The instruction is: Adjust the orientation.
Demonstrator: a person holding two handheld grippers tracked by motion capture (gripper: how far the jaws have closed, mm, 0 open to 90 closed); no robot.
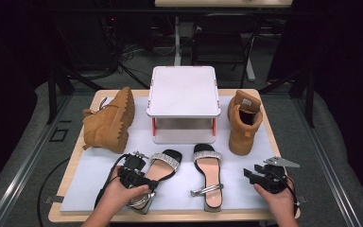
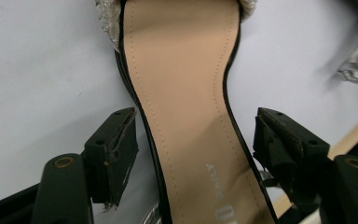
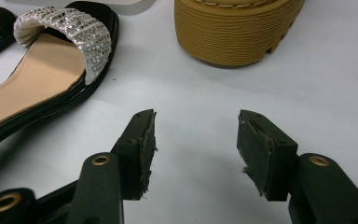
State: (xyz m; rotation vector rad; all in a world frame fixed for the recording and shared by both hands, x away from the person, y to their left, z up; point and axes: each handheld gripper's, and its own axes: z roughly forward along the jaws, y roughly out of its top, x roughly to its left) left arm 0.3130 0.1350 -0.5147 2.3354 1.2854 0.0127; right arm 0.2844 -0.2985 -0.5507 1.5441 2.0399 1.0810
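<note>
Two black sandals with tan insoles and silver toe straps lie on the white mat [image 1: 87,182]. My left gripper [image 1: 139,177] hangs over the left sandal [image 1: 164,165] near its heel end. In the left gripper view, my left gripper [image 2: 196,149] is open, its jaws standing either side of the left sandal's insole [image 2: 186,93] without touching it. The right sandal [image 1: 208,170] lies in the middle. My right gripper [image 1: 250,175] sits at the front right, pointing left. In its own view my right gripper [image 3: 196,149] is open over bare mat, short of the right sandal [image 3: 46,74].
A white two-tier rack [image 1: 183,92] stands at the back centre. A tan boot [image 1: 111,120] lies on its side at the left. A second tan boot [image 1: 243,123] stands upright at the right, and its sole [image 3: 237,28] shows beyond my right jaws. The table's front edge is close behind both hands.
</note>
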